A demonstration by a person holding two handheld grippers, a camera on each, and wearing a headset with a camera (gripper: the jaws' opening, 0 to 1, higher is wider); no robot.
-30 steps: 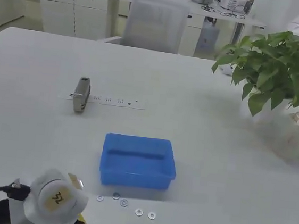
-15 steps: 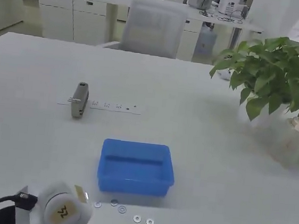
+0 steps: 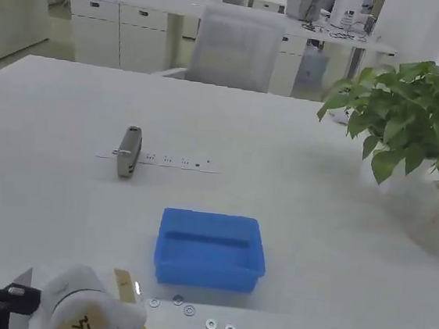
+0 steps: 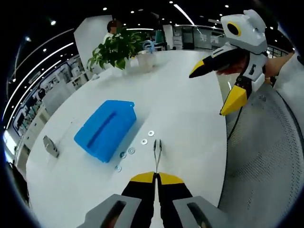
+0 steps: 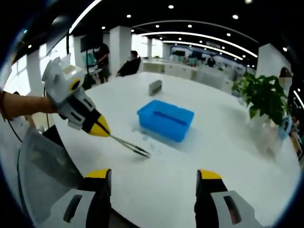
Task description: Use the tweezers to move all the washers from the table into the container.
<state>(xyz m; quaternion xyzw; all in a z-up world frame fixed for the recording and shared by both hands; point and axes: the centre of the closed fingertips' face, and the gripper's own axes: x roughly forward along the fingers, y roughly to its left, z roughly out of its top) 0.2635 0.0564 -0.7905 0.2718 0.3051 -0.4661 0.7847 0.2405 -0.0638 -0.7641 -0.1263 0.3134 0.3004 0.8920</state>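
Comparing the head view with the earlier frames, the whole picture has shifted through camera movement; the items on the surface (image 3: 329, 247) keep their mutual arrangement. At far left, the left tool (image 4: 156, 175) has its jaws closed together on the tweezers (image 4: 156, 153), gripping them at the rear end so that they project straight forward. In the head view the tweezers sit at the bottom edge, as they did half a second ago, whereas one second ago more of their length was in frame. The tweezer tips lie just beside the nearest of the washers (image 3: 189, 311); contact with the surface cannot be determined. Five washers lie in a loose row on the surface, just in front of the container (image 3: 208, 276), unchanged in position relative to it. The container is a blue rectangular tray near the middle of the surface, with a grey block (image 3: 129, 152) well behind it to the left. Further right, the right tool (image 5: 154, 176) has its jaws spread wide and grips nothing; it is apart from the washers. A potted plant (image 3: 413, 114) stands at the far right.
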